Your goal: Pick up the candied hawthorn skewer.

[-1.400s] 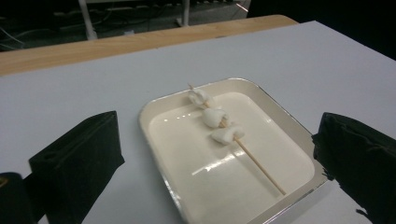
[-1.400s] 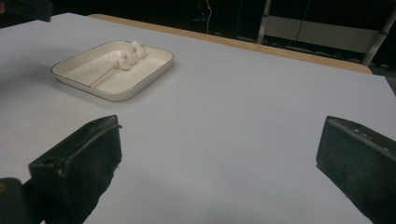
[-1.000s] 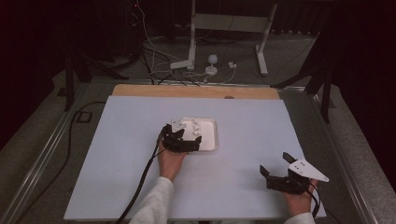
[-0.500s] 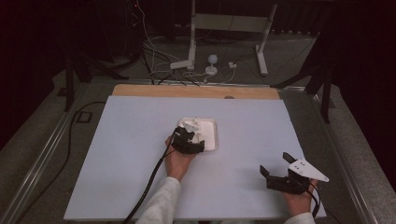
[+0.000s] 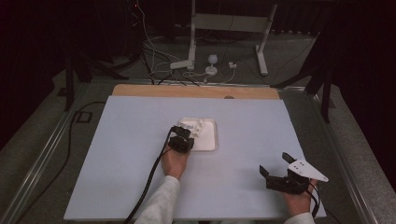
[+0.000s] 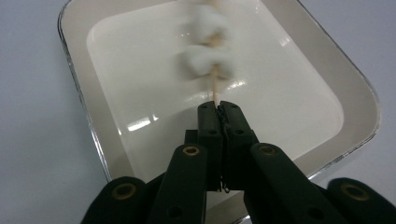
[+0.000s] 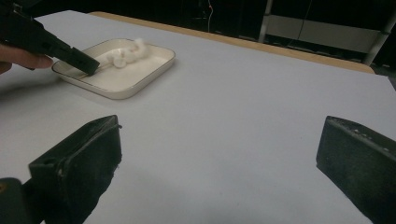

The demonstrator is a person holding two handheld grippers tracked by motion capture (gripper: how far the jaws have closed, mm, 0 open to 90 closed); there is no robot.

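Looking down from the high view, the left gripper [image 5: 185,136] reaches into the white tray [image 5: 208,143] mid-table. Its own view shows jaws just closed, pinching the skewer [image 6: 215,88] of white pieces by its bare end. The right gripper [image 7: 219,163] idles, gaping.

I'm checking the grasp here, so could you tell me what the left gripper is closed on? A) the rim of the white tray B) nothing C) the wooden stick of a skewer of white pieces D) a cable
C: the left gripper pinches the skewer over the tray.
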